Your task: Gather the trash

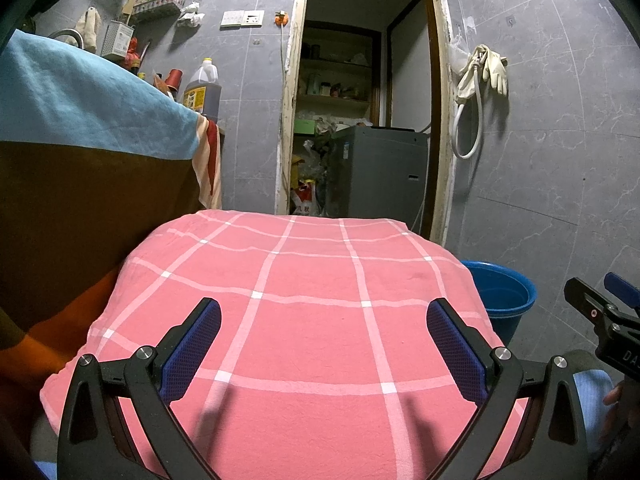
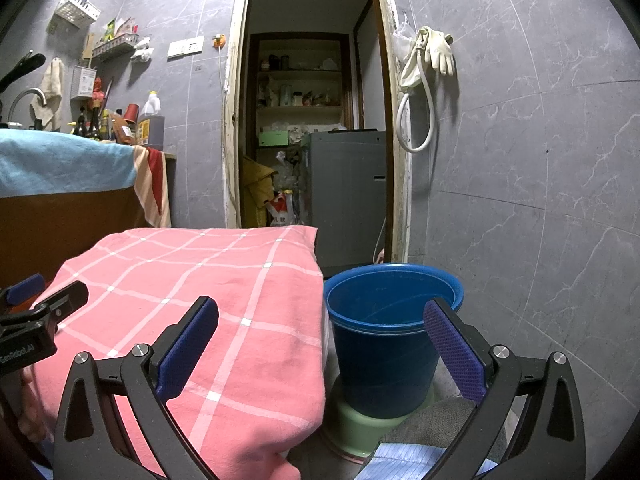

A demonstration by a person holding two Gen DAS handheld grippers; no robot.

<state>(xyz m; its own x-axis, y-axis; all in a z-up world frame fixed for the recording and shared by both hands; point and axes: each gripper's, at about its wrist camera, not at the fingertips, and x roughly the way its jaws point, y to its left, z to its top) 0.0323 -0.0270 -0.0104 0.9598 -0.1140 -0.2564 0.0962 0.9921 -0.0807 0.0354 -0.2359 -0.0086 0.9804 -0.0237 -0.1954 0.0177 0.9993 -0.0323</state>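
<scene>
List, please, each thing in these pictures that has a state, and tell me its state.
left gripper: open, holds nothing, above the pink cloth.
right gripper: open, holds nothing.
blue bucket: upright, no lid, stands on a green stool.
pink cloth: spread flat, nothing on it.
rubber gloves: hanging on the wall.

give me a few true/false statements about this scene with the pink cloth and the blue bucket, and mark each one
1. Both grippers are open and hold nothing: left gripper, right gripper. True.
2. The blue bucket sits on top of the pink checked cloth. False: it stands beside the cloth, on a pale green base.
3. Rubber gloves hang on the wall right of the doorway. True.
4. Trash lies on the pink cloth. False: no trash shows on it.
5. The bucket is red. False: it is blue.
</scene>
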